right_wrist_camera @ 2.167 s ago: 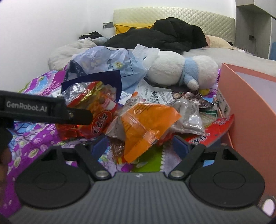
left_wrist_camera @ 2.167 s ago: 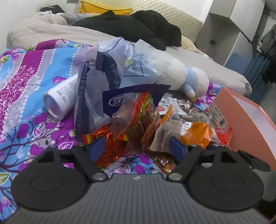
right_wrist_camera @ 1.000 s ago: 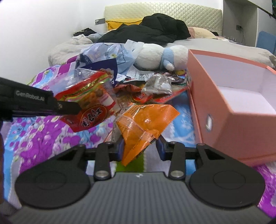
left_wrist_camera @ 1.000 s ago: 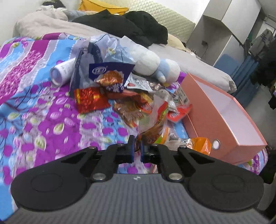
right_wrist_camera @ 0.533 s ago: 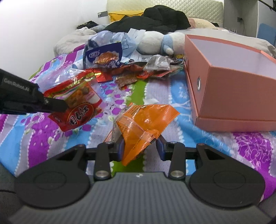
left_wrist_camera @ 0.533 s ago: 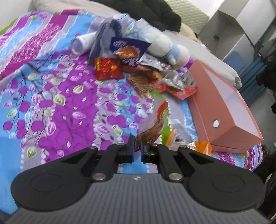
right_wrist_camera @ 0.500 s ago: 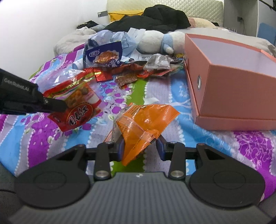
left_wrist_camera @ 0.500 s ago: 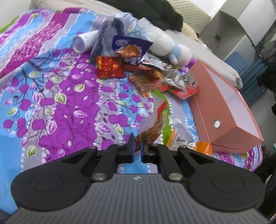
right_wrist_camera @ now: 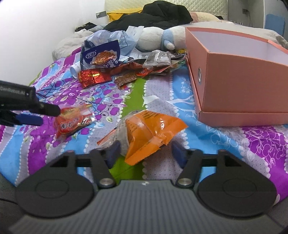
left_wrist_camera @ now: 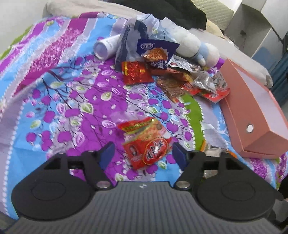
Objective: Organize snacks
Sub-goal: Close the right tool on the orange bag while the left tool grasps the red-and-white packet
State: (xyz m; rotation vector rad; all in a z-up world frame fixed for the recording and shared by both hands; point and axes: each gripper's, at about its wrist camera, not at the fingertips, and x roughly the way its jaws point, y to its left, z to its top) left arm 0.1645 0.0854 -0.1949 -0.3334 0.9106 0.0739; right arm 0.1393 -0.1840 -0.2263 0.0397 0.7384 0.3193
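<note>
The red snack packet (left_wrist_camera: 146, 142) lies flat on the flowered bedspread (left_wrist_camera: 72, 100) between the spread fingers of the left gripper (left_wrist_camera: 144, 153), touched by neither pad. Those jaws have just been opening, and the packet is free of them. Its long axis runs away from the gripper and a little to the left, clear crimped end farthest out, round red label nearest.

The orange snack packet (right_wrist_camera: 151, 131) lies crumpled between the fingers of the right gripper (right_wrist_camera: 145, 153), whose jaws have also just been opening. The right pad stands clear of the packet; whether the left pad touches its clear end I cannot tell. The packet's long axis slants from near-left to far-right, with the torn orange flap pointing right.

To the right of both grippers and just beyond stands the open pink cardboard box (right_wrist_camera: 234, 86), its short end with a round metal eyelet facing them. Nothing lies between the orange packet and the box but bare bedspread.

Farther ahead, well apart from both packets, is the heap of remaining snacks: a blue-and-white packet (left_wrist_camera: 156, 52), a shiny red foil packet (left_wrist_camera: 135, 72), and brown and silver ones against the box's far end. A white cylinder (left_wrist_camera: 106, 46) lies to the heap's left, a white-and-blue plush toy (left_wrist_camera: 196, 46) behind it, dark clothing (right_wrist_camera: 153, 14) beyond.
</note>
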